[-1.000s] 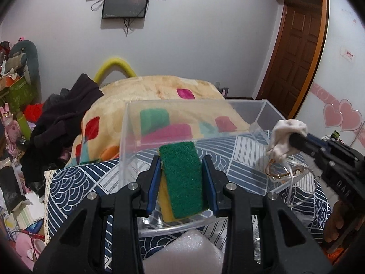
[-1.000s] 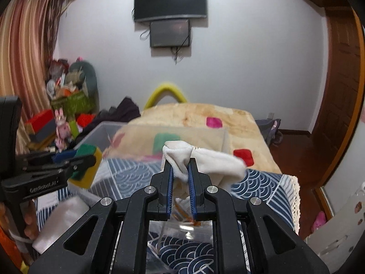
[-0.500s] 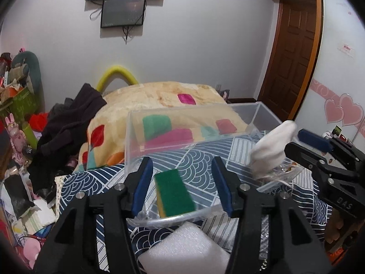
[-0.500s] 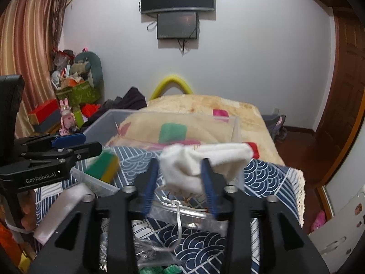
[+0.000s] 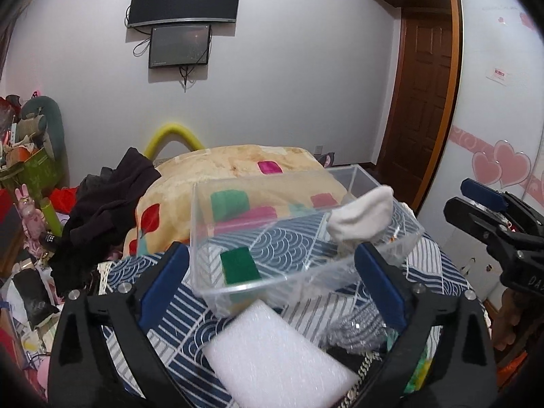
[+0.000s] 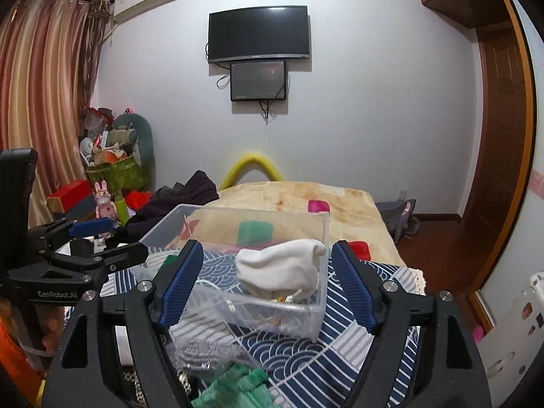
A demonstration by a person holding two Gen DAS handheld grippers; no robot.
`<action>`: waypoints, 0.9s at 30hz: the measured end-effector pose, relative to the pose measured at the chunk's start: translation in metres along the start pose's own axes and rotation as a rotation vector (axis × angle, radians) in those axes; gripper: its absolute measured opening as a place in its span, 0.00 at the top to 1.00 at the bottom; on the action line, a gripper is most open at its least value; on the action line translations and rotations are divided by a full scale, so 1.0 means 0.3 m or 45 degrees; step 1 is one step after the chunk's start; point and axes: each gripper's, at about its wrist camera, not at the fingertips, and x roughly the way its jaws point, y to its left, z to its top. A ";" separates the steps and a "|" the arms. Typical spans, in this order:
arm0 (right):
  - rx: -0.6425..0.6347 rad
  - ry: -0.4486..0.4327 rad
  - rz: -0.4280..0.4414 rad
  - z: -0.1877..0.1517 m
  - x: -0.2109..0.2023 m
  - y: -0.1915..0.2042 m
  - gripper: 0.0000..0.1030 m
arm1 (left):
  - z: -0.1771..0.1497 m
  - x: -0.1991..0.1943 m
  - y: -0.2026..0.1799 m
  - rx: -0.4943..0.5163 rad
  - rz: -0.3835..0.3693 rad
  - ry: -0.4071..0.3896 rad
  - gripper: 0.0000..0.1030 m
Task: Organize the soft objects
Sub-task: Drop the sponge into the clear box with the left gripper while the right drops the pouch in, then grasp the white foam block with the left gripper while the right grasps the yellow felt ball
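Observation:
A clear plastic bin [image 5: 204,238] stands on the blue patterned cloth [image 5: 190,306]. A green-topped sponge [image 5: 238,265] lies inside it at the left end. A white sock [image 5: 360,217] lies inside at the right end, over some small metal bits. My left gripper [image 5: 272,275] is open and empty, just in front of the bin. My right gripper [image 6: 267,278] is open and empty, its fingers either side of the sock [image 6: 282,267] and short of the bin [image 6: 319,309]. The other gripper shows at the edge of each view.
A white foam block [image 5: 272,353] lies in front of the bin. A steel scourer [image 6: 204,353], a chain and a green mesh item [image 6: 238,384] lie near my right gripper. A bed with a patterned blanket [image 5: 244,163] is behind. Dark clothes [image 5: 102,204] and clutter are at the left.
Both grippers opened and drew back. The sponge dropped from the left gripper into the bin. The sock dropped from the right gripper into the bin.

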 end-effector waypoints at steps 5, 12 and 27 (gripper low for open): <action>-0.002 0.023 0.011 -0.045 -0.013 0.010 0.25 | -0.068 -0.007 -0.018 0.018 0.020 0.032 0.04; 0.003 0.172 0.016 -0.170 0.017 0.018 0.25 | -0.192 0.014 -0.029 0.036 0.056 0.128 0.04; 0.030 0.310 0.035 -0.318 -0.060 0.040 0.25 | -0.330 0.007 0.071 -0.148 0.025 0.224 0.03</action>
